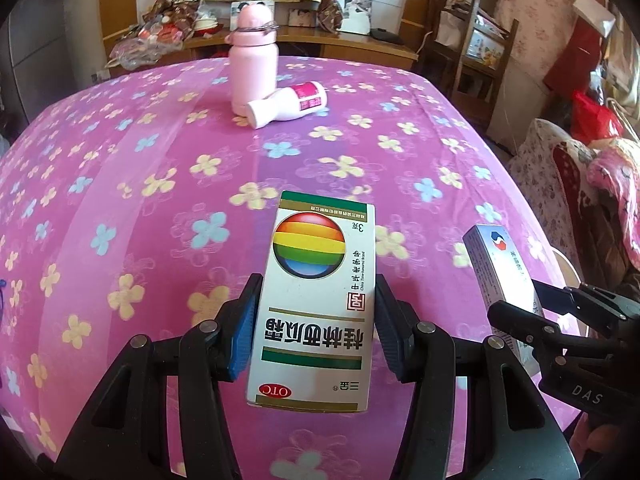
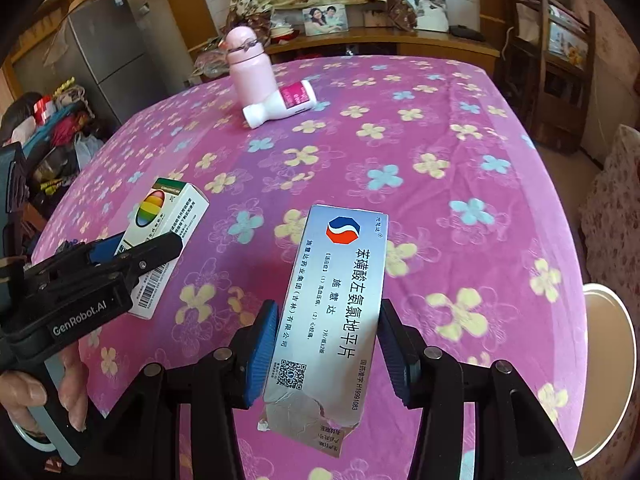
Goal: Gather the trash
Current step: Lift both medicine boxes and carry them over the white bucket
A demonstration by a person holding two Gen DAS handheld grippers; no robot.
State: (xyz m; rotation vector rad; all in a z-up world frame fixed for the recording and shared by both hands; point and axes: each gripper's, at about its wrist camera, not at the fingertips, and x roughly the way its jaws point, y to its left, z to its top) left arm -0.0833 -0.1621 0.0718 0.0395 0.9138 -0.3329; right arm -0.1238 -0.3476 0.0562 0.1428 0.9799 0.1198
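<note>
My left gripper (image 1: 314, 312) is shut on a white medicine box with a rainbow ball (image 1: 316, 292) and holds it above the pink flowered tablecloth (image 1: 160, 160). The left gripper (image 2: 156, 250) and its box (image 2: 168, 220) also show at the left of the right wrist view. My right gripper (image 2: 326, 344) is shut on a silver-blue medicine box with a torn end (image 2: 332, 312). That box (image 1: 496, 264) and the right gripper (image 1: 528, 300) show at the right of the left wrist view. A white bottle with a pink label (image 1: 288, 105) lies on its side at the far end.
A pink flask (image 1: 254, 60) stands upright just behind the lying bottle. A round white bin rim (image 2: 612, 368) shows beyond the table's right edge. Wooden chairs (image 1: 476, 48) stand at the far right; a cluttered sideboard (image 1: 320, 40) runs behind the table.
</note>
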